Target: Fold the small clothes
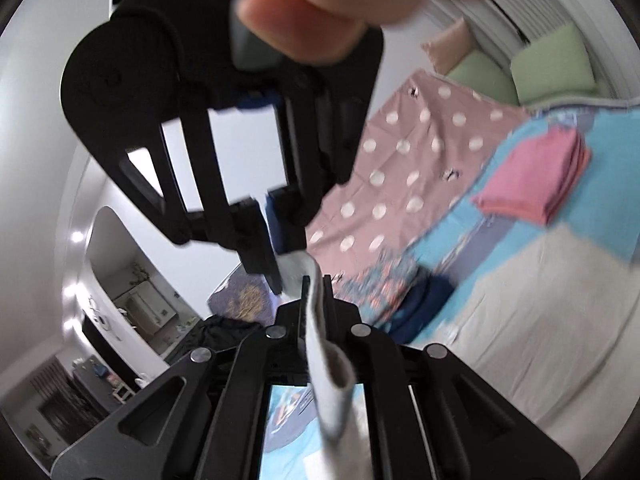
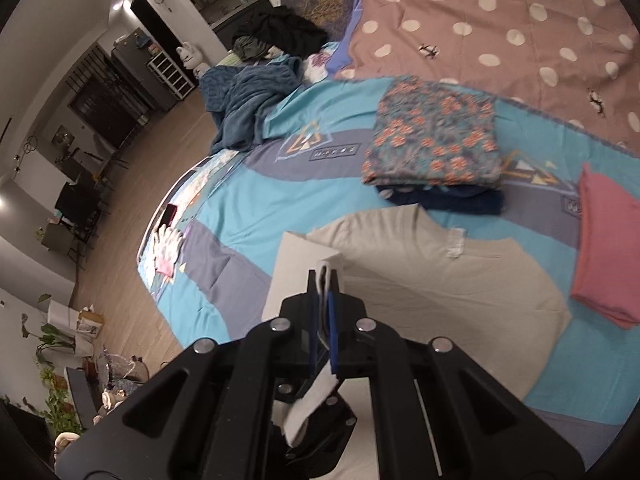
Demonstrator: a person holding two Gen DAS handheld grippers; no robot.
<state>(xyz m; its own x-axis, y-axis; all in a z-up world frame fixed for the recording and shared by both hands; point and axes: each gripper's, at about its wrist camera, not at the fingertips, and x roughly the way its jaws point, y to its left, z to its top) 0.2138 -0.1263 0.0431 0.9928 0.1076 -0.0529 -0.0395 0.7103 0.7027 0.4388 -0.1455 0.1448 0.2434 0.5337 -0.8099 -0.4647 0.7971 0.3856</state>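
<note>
closest in, the left gripper (image 1: 316, 280) has its jaws closed on a strip of pale grey cloth (image 1: 328, 360), which hangs folded back between the fingers toward the camera. the right gripper (image 2: 324, 280) is pinched shut on an edge of the same pale cloth, and in the left view it hovers just above and very close, with the person's hand (image 1: 320, 4) around its handle. both ends seem lifted together, so this looks like the middle of a fold, corners being brought over the rest of the garment. just beyond lies the beige shirt (image 2: 440, 276), spread flat on the bed cover (image 2: 248, 176); whether the held cloth is part of that shirt i cannot tell for sure. the next move probably calls for carrying both pinched edges across evenly, laying them down without a twist, then letting go. further off sit finished piles: a floral folded piece (image 2: 436, 136) on something dark blue, and a pink folded stack (image 2: 604, 244) near the shirt's far side, which leaves little room there. beyond them a teal blanket (image 2: 252, 96) lies bunched at the bed's edge.
</note>
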